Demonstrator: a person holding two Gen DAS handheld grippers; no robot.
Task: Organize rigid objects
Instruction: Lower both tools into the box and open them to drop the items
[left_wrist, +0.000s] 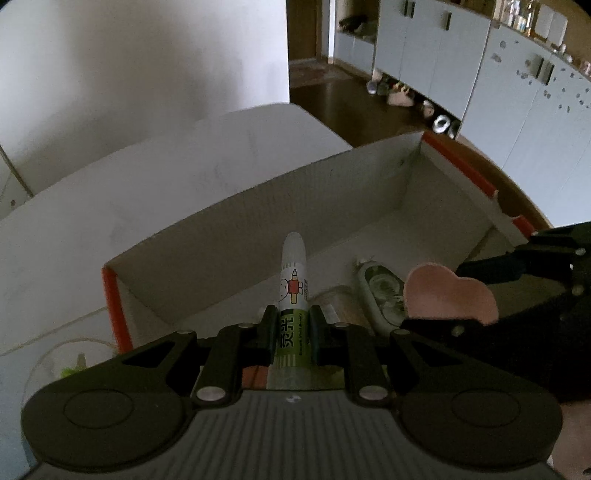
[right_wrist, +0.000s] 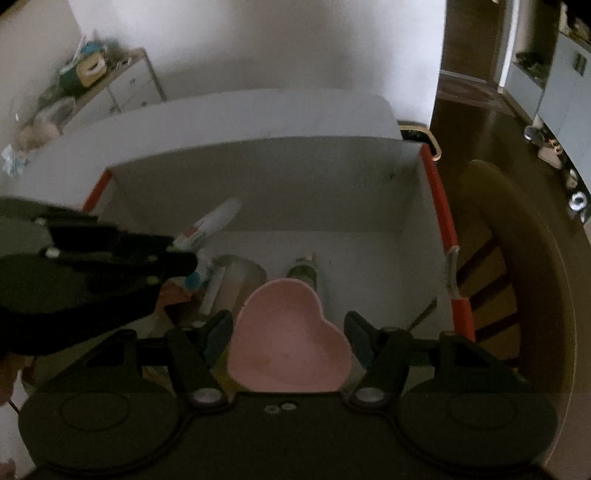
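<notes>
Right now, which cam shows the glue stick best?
Left wrist: the glue stick sits centred, clamped in the left gripper, label readable. In the right wrist view it is blurred, angled, partly hidden behind that gripper.

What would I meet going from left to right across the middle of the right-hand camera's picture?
Left gripper holding a glue stick → pink heart-shaped dish in the right gripper → red box edge → wooden chair.

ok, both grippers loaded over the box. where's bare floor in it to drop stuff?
Free: the box floor along the far wall, and the right strip by the orange edge. Crowded: near-left, where a roll and a flat bottle lie under the glue stick and pink heart dish.
</notes>
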